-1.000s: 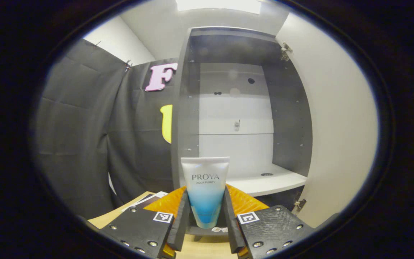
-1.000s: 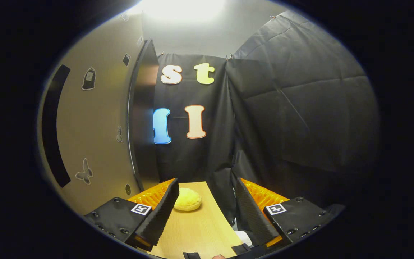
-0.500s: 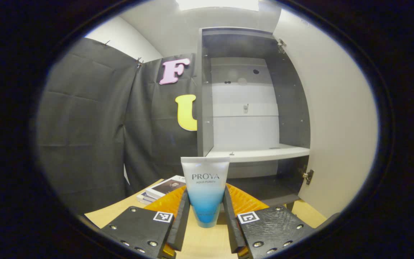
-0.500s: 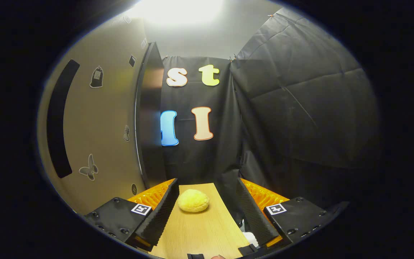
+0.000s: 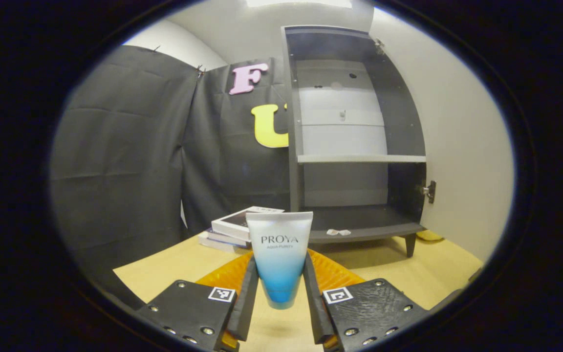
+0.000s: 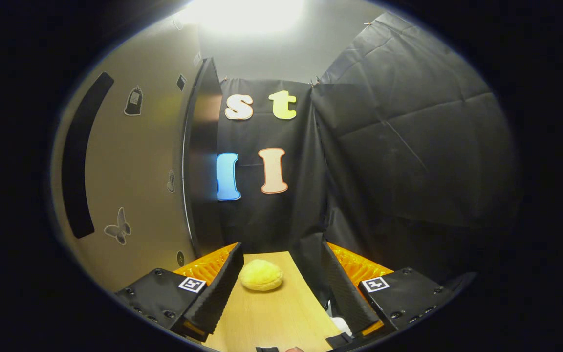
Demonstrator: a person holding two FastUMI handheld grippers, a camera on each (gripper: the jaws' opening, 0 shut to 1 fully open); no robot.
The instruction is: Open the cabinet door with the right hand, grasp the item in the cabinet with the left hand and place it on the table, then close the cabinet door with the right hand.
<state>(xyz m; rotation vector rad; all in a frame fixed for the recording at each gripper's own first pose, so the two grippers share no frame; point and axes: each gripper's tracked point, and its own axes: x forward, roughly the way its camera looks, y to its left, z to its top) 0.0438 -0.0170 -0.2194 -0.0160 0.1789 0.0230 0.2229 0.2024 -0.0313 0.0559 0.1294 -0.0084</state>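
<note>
A white-to-blue squeeze tube (image 5: pixel 279 256) stands cap-down between my left gripper's fingers, and my left gripper (image 5: pixel 279 293) is shut on it, held a little above the wooden table (image 5: pixel 174 264). Ahead stands the dark cabinet (image 5: pixel 355 146) with its door (image 5: pixel 462 146) swung open to the right and its shelves bare. In the right gripper view the open door's outer face (image 6: pixel 130 186) with its long dark handle (image 6: pixel 78 156) fills the left side. My right gripper (image 6: pixel 281 283) is open over the table, with nothing between its fingers.
A stack of books (image 5: pixel 235 227) lies on the table left of the cabinet. A yellow bun-shaped object (image 6: pixel 261 275) sits on the table (image 6: pixel 271 313) beyond my right gripper. A small white scrap (image 5: pixel 337 232) rests on the cabinet's bottom board. Black cloth walls close the booth.
My left gripper has drawn back and down from the cabinet with the tube; the cabinet looks farther and higher, and more table shows. The right gripper has barely shifted.
</note>
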